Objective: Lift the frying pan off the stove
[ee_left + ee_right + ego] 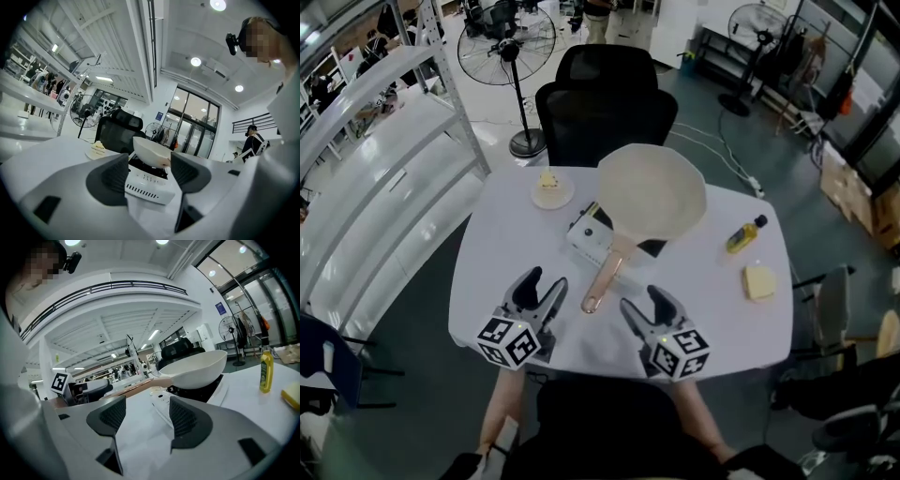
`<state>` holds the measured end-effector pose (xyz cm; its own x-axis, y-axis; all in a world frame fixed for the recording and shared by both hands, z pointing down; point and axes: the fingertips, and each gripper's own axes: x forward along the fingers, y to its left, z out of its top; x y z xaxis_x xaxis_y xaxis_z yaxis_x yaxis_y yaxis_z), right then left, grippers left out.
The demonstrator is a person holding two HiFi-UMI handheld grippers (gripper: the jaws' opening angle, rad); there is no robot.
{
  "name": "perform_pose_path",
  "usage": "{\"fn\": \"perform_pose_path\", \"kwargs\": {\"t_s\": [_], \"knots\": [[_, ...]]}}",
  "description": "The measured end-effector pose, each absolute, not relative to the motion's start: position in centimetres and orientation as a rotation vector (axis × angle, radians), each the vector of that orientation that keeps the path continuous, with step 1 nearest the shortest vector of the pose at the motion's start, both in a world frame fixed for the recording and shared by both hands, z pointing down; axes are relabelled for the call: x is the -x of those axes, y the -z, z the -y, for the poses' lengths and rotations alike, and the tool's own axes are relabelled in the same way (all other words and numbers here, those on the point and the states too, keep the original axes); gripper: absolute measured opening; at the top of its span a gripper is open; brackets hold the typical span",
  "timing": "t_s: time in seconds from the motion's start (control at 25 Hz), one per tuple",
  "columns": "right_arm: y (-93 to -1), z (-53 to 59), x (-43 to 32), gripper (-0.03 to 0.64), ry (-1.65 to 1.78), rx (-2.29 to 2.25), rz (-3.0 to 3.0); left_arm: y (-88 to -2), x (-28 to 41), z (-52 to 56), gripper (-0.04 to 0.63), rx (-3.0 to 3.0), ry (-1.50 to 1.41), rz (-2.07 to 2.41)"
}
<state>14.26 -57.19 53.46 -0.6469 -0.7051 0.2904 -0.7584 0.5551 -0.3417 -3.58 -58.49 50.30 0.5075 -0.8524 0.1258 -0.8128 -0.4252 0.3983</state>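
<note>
Bench point(487, 253), white cover.

Left: your left gripper point(544, 284) sits close to the near edge, left of centre. Its fingers point(112, 179) are released and spread, with nothing between them. Its own view looks through the gap at the stove's white front.

Far-left: a small plate point(552, 194) with a piece of cake point(548, 179), close to the far edge and just left of the stove.

Centre: the stove point(585, 236) has a white body and a dark top. The pan point(653, 192), cream-coloured, sits on it, bowl toward the far edge and overhanging the stove on the right. The wood-coloured handle point(602, 278) runs back toward the near edge. It ends between your two grippers, and neither touches it. A black chair point(605, 103) stands beyond the far edge.

Right of centre: your right gripper point(643, 302) is near the near edge, just right of the handle's end. Its fingers point(187, 420) are released too, wide and empty. Its view runs across bare cover to the stove's corner, with the pan above.

Right: a yellow bottle point(745, 234) with a dark cap, upright in the right gripper view. A yellow block point(758, 281) lies nearer the right edge, apart from the bottle.
</note>
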Motion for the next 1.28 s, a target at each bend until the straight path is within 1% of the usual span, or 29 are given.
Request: {"fn": "perform_pose_path", "kwargs": {"t_s": [0.16, 0.28, 0.44, 0.56, 0.68, 0.76, 1.08, 1.28], "knots": [[-53.9, 58.3, -14.8, 0.282, -0.699, -1.237, 2.678, -50.0, 3.2, 59.4, 0.265, -2.301, 0.195, 1.325], [-53.7, 59.4, -15.1, 0.282, -0.808, -1.227, 2.722, -49.7, 3.1, 60.2, 0.265, -2.243, 0.260, 1.233], [-52.7, 60.8, -15.7, 0.282, -1.092, -1.256, 2.733, -49.7, 1.4, 60.7, 0.273, -2.155, 0.311, 0.971], [-51.8, 61.8, -15.4, 0.282, -1.367, -1.236, 2.747, -49.3, -0.2, 60.8, 0.282, -2.086, 0.348, 0.807], [-51.8, 62.5, -14.0, 0.282, -1.725, -1.157, 2.737, -49.1, -1.6, 61.1, 0.284, -2.055, 0.317, 0.703], [-51.4, 63.0, -13.2, 0.282, -1.863, -1.106, 2.746, -49.3, -2.6, 61.0, 0.284, -2.058, 0.271, 0.624], [-51.0, 66.2, -11.3, 0.282, -1.943, -1.065, 2.773, -50.4, -5.1, 61.4, 0.285, -2.068, 0.142, 0.441], [-52.4, 67.9, -10.8, 0.282, -2.065, -1.046, 2.696, -50.3, -6.6, 61.3, 0.285, -2.005, 0.167, 0.285]]}}
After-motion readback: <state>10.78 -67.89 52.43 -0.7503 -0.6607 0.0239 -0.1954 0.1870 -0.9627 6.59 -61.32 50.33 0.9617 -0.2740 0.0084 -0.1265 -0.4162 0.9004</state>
